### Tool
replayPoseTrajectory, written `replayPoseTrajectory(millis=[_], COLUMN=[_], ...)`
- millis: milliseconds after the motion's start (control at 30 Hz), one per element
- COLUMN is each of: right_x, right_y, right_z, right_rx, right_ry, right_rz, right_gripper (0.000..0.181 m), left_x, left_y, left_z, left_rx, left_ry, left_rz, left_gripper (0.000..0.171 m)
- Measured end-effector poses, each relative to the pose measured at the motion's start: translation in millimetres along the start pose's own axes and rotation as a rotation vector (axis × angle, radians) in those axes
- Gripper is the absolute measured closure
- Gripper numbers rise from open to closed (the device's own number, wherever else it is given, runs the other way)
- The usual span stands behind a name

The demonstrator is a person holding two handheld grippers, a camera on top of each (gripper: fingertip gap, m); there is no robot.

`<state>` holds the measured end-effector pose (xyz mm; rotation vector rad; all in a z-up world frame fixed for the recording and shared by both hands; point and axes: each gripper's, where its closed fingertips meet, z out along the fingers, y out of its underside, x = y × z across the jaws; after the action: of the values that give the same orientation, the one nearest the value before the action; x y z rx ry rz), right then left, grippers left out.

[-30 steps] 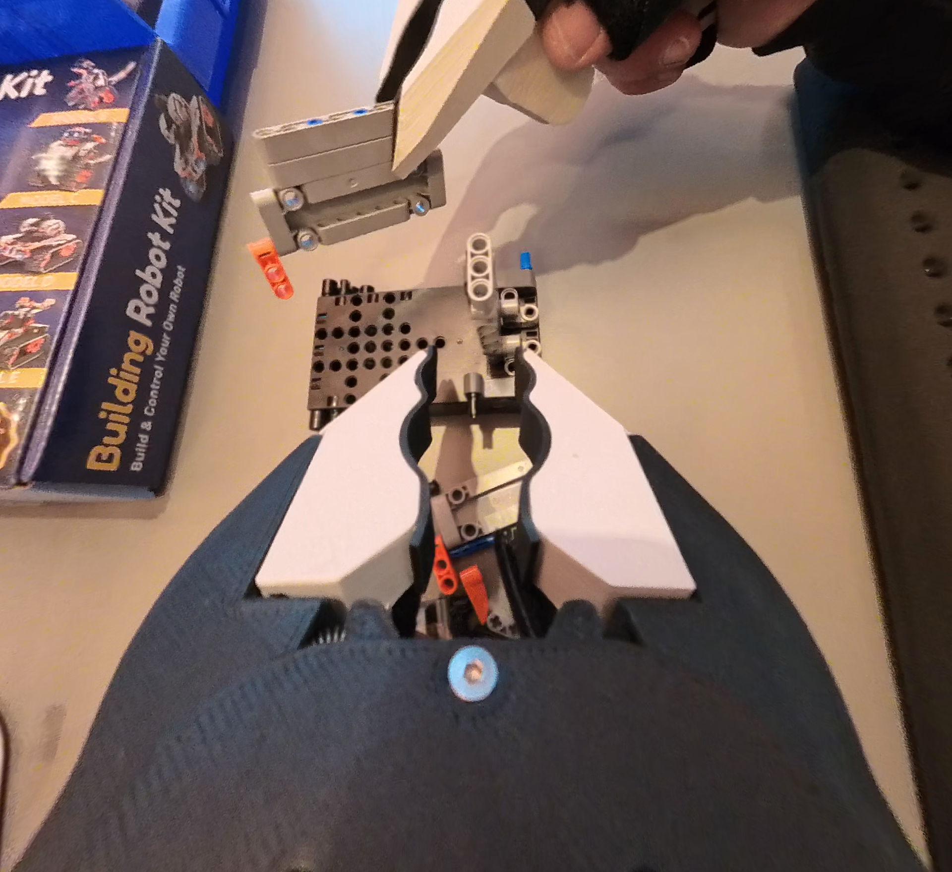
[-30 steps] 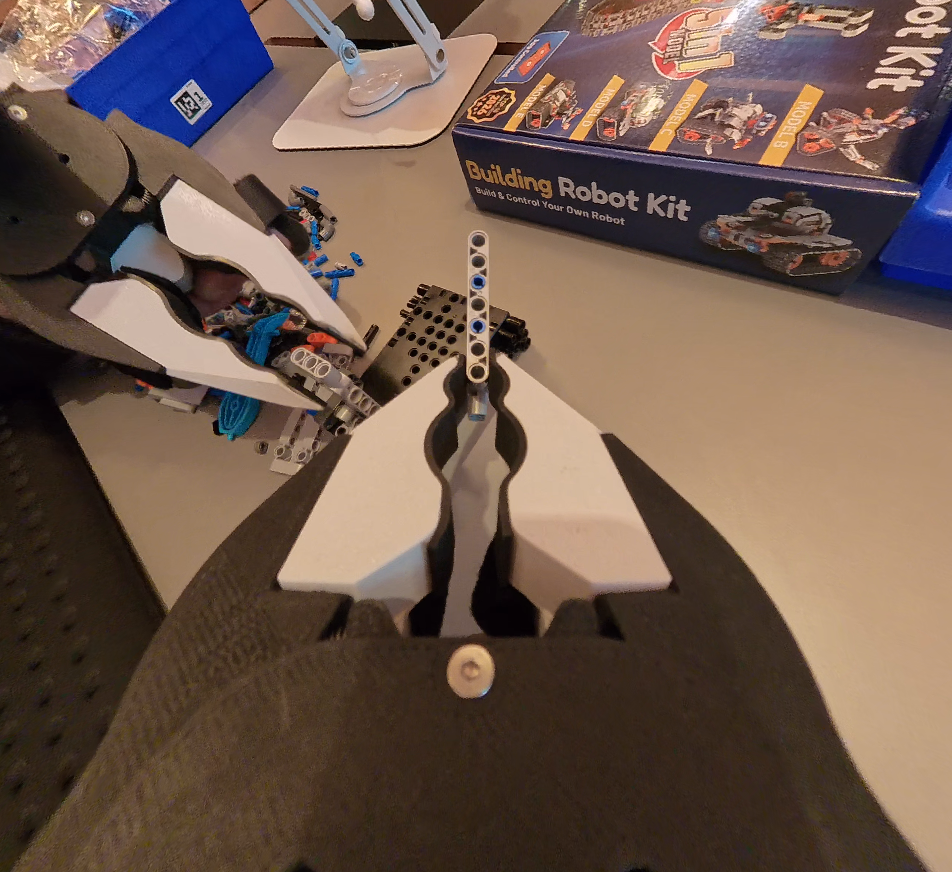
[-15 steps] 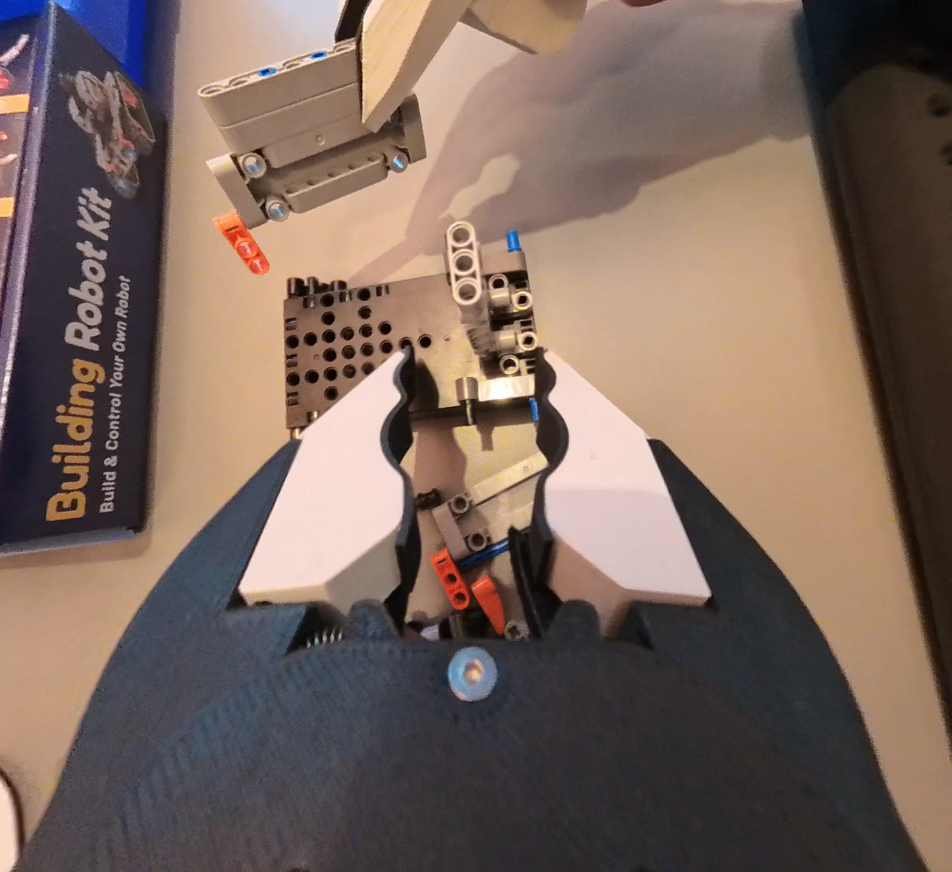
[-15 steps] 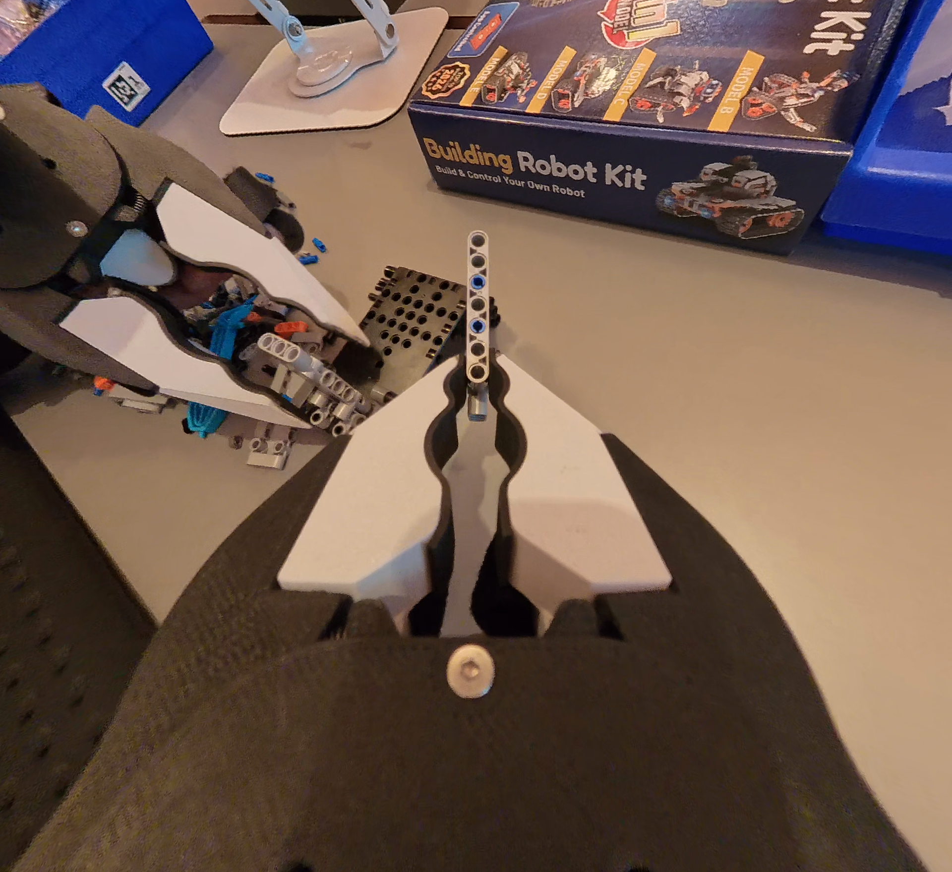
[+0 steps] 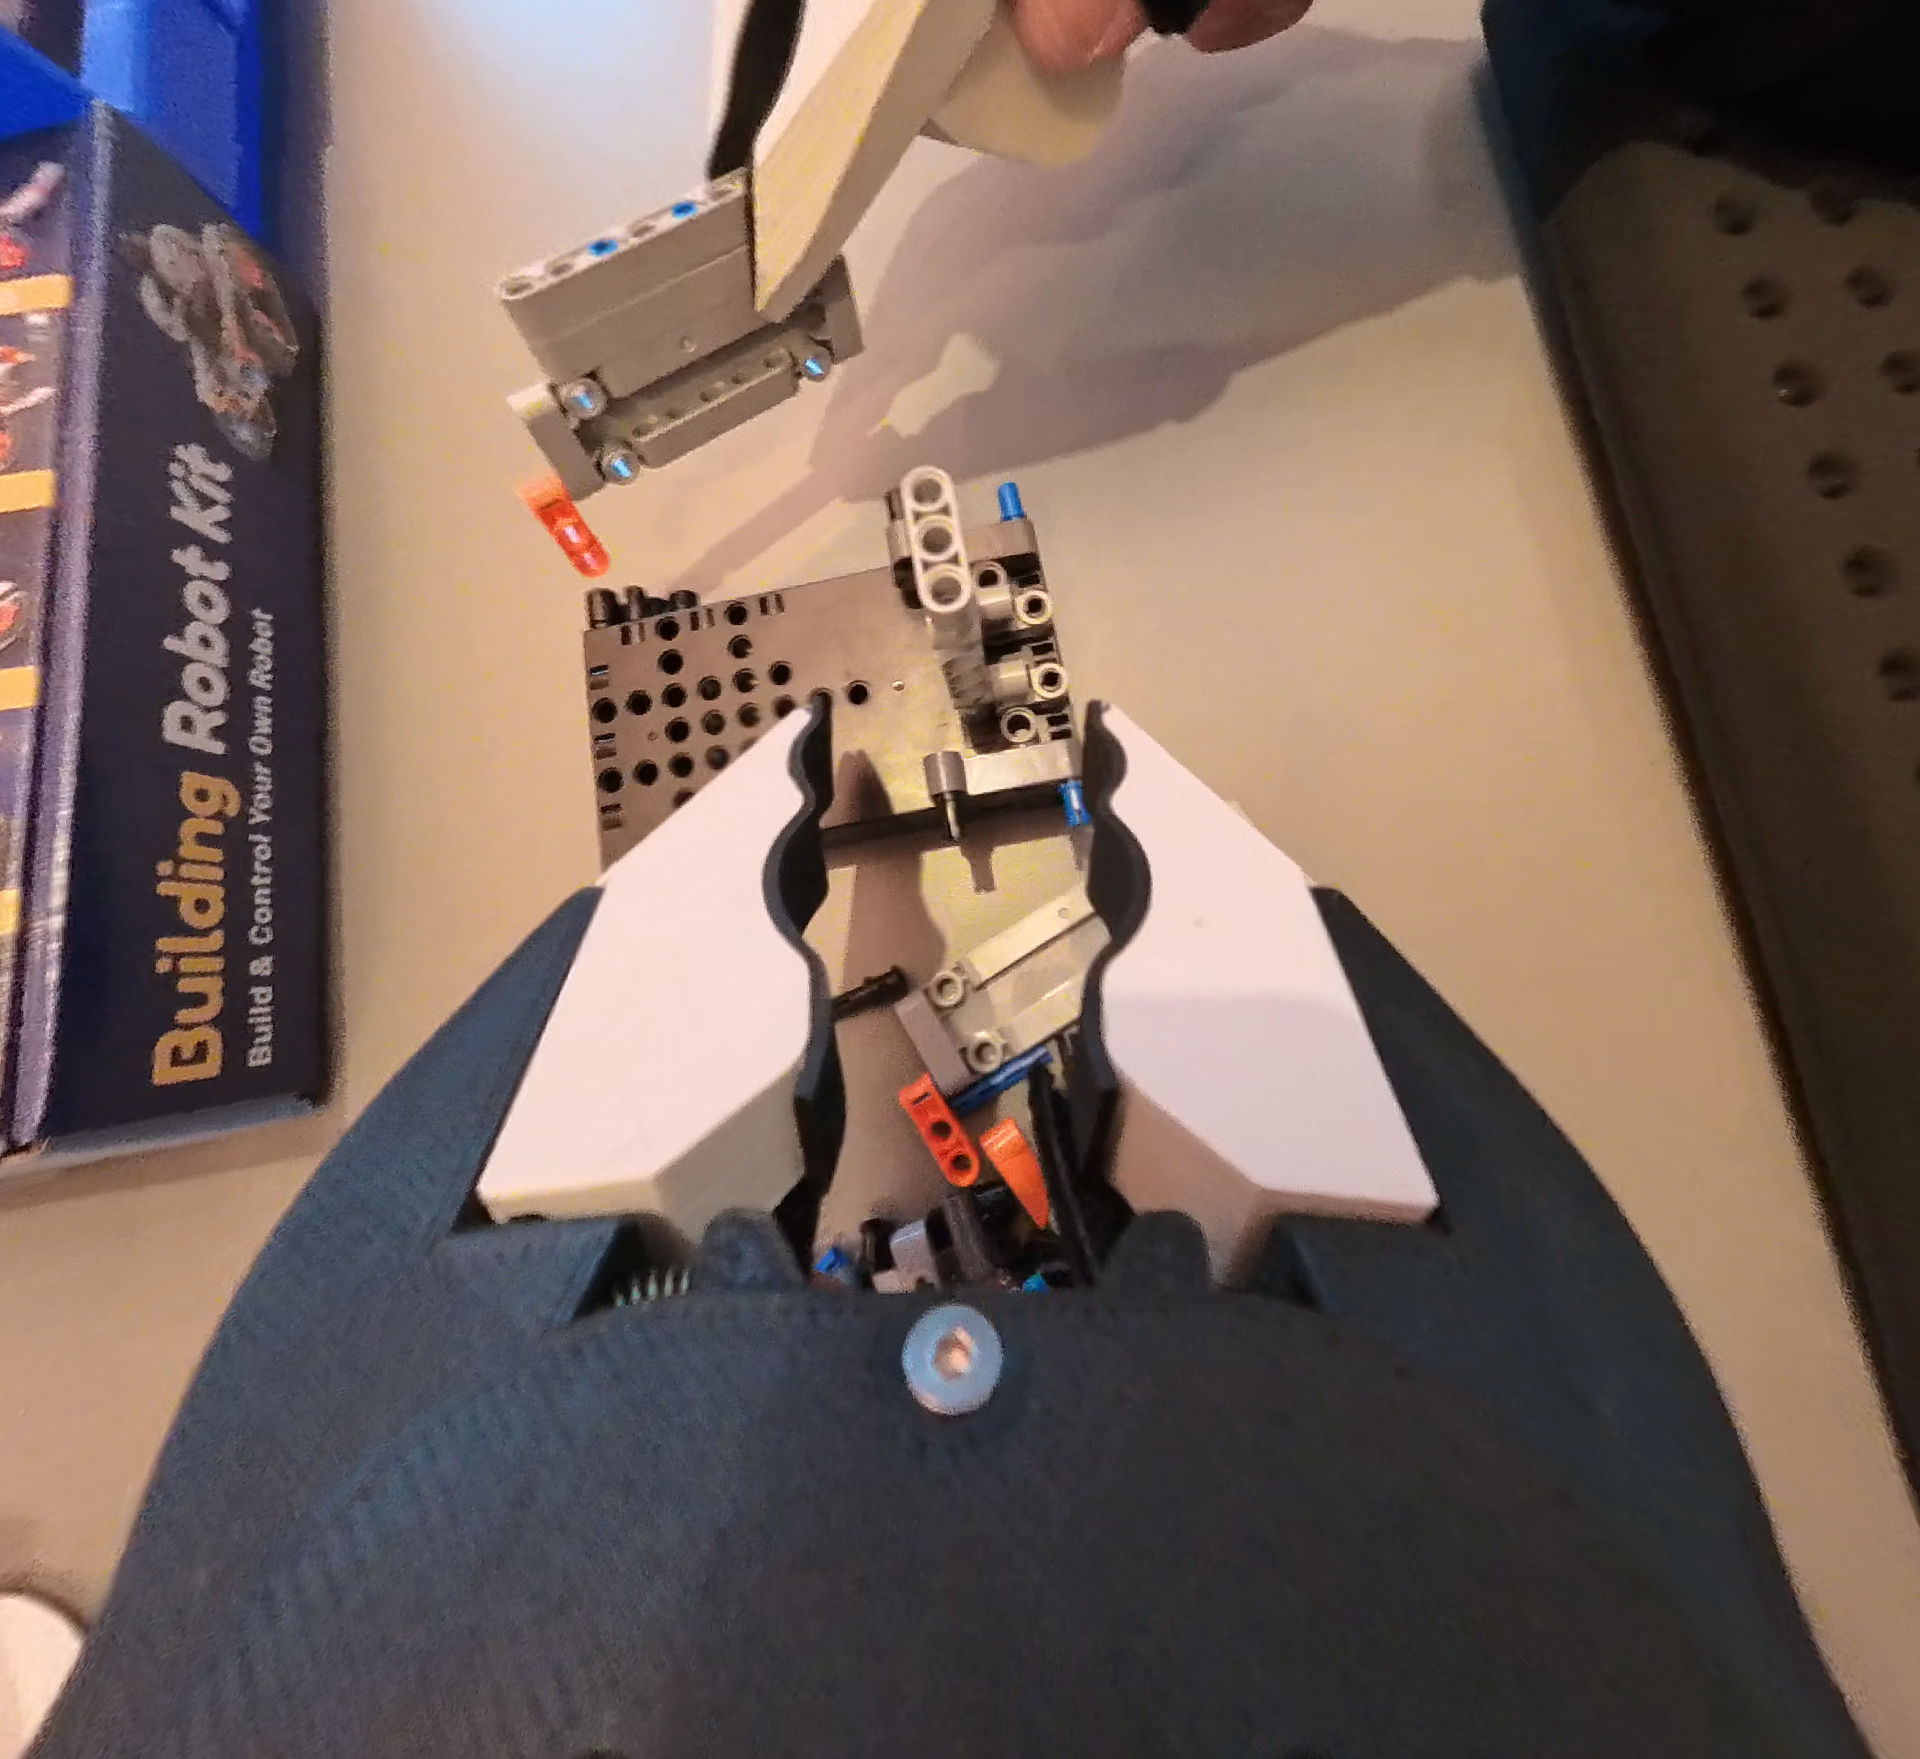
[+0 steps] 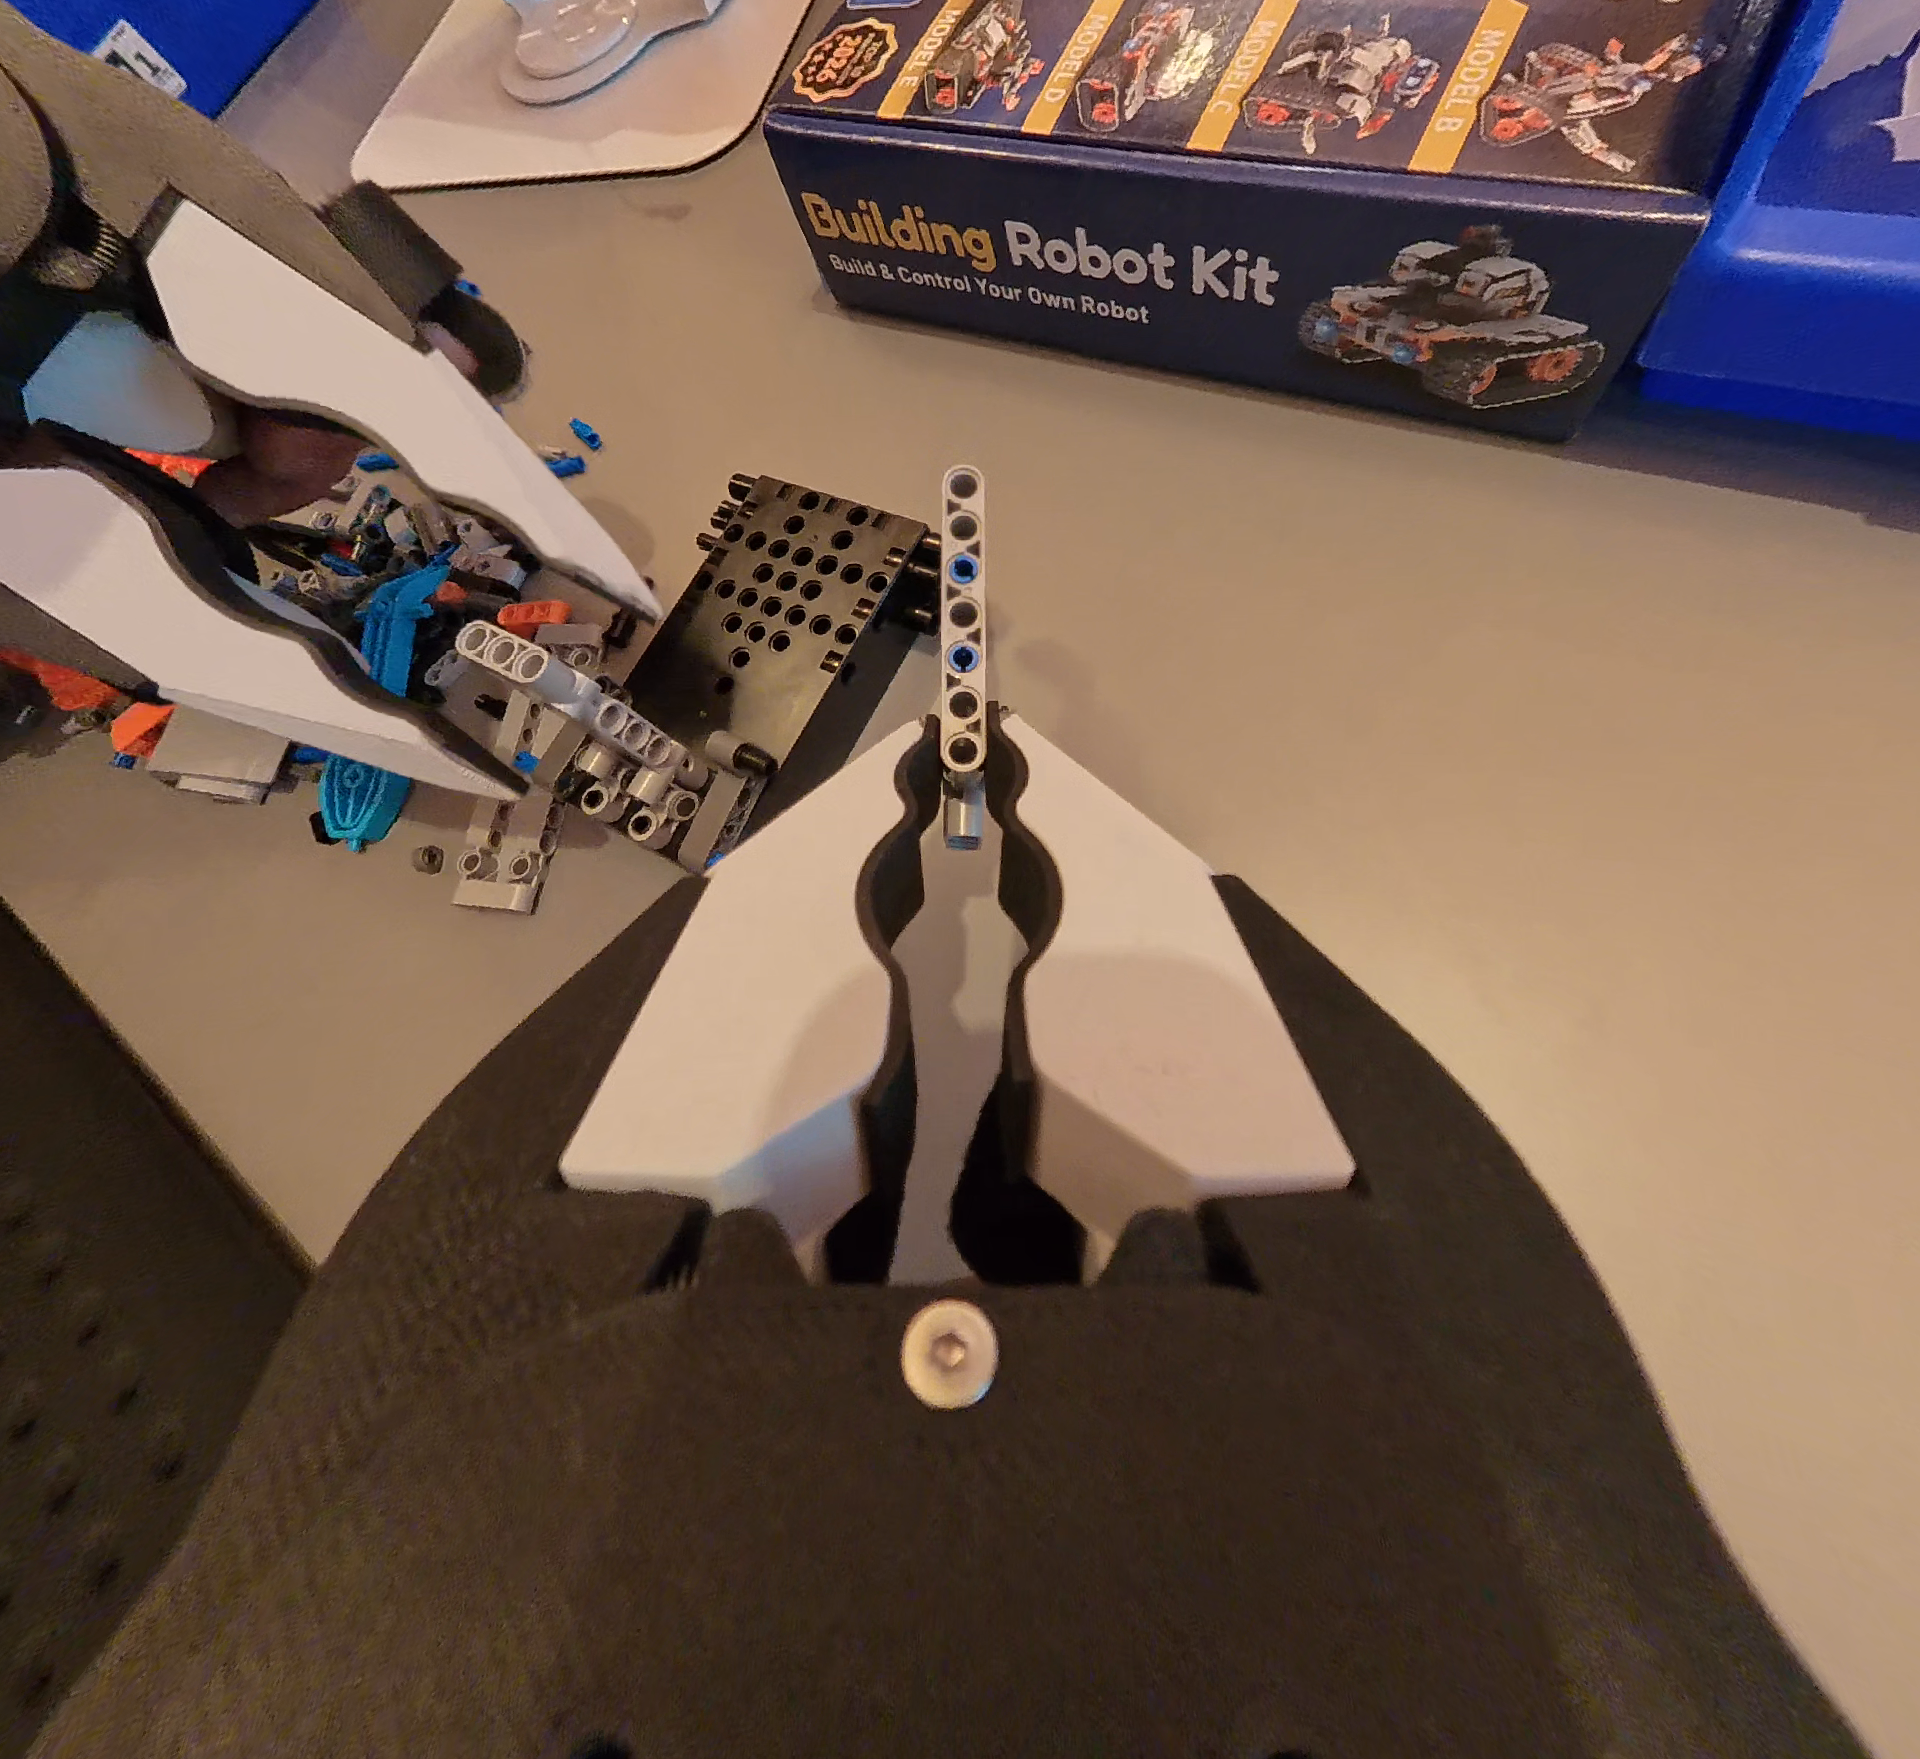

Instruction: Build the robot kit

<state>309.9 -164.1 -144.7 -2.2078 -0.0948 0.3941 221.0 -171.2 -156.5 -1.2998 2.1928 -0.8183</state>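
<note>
My left gripper (image 5: 951,722) is open. Its fingertips (image 5: 1117,753) straddle the near end of a black perforated plate (image 5: 707,701) that carries grey beams and connectors (image 5: 997,639) and lies on the table. My right gripper (image 6: 961,733) is shut on a grey beam assembly (image 6: 961,613) with blue pins and holds it in the air just past the plate (image 6: 800,597). The left wrist view shows that assembly (image 5: 675,338) above the plate's far edge, with an orange piece (image 5: 566,530) just under it. The left gripper also shows in the right wrist view (image 6: 582,681).
A dark blue kit box (image 6: 1195,255) lies beyond the plate, and it also shows in the left wrist view (image 5: 177,670). Blue bins (image 6: 1787,234) flank it. A white stand base (image 6: 592,68) is at the back. Loose pieces (image 6: 416,587) are piled under the left gripper. A dark perforated mat (image 5: 1766,566) borders the table. There is about 10 cm between the tips of the two grippers.
My left gripper's jaws have opened wider around the plate's near end. My right gripper, still holding the grey assembly, has drawn a little closer to the plate and the box.
</note>
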Motion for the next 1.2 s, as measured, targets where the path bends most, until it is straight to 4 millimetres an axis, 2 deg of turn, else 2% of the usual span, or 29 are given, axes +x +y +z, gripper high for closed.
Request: replayPoseTrajectory(millis=[100,300,467,567,633,767,933,1133,1200], right_x=[-0.6,-1.3,-4.1,-5.7,-7.7,-9.7,-11.7,-0.7,-4.2], right_y=[3.9,9.6,10.2,11.8,11.4,11.2,12.5,27.9,31.7], right_z=[0.5,-1.1,-4.6,-4.9,-4.8,-1.7,3.9,9.7,13.3], right_rx=[-0.023,-0.052,-0.063,-0.072,-0.075,-0.075,-0.096,-0.199,-0.217], right_ry=[0.008,0.028,0.035,0.032,0.024,0.011,0.0,0.074,0.036], right_rz=[0.003,0.001,-0.008,-0.014,-0.018,-0.022,-0.043,-0.117,-0.122], right_gripper=[0.176,0.176,0.176,0.176,0.176,0.176,0.176,0.176,0.174], left_x=[10.3,21.2,25.2,14.4,-3.6,-32.8,-54.1,-52.4,-53.3], left_y=[12.3,-3.9,-12.1,-21.2,-19.3,3.8,1.0,-0.6,0.7], left_z=[9.9,23.0,24.6,13.1,8.5,14.6,21.7,29.9,28.5], left_rx=[-0.076,-0.038,-0.012,0.045,0.043,-0.048,-0.033,-0.032,-0.029], left_ry=[0.037,0.02,0.009,0.008,-0.039,-0.122,-0.179,-0.126,-0.125], left_rz=[0.016,-0.035,-0.013,-0.043,-0.058,-0.066,-0.084,-0.125,-0.134], left_gripper=[0.136,0.14,0.132,0.129,0.132,0.135,0.14,0.148,0.145])
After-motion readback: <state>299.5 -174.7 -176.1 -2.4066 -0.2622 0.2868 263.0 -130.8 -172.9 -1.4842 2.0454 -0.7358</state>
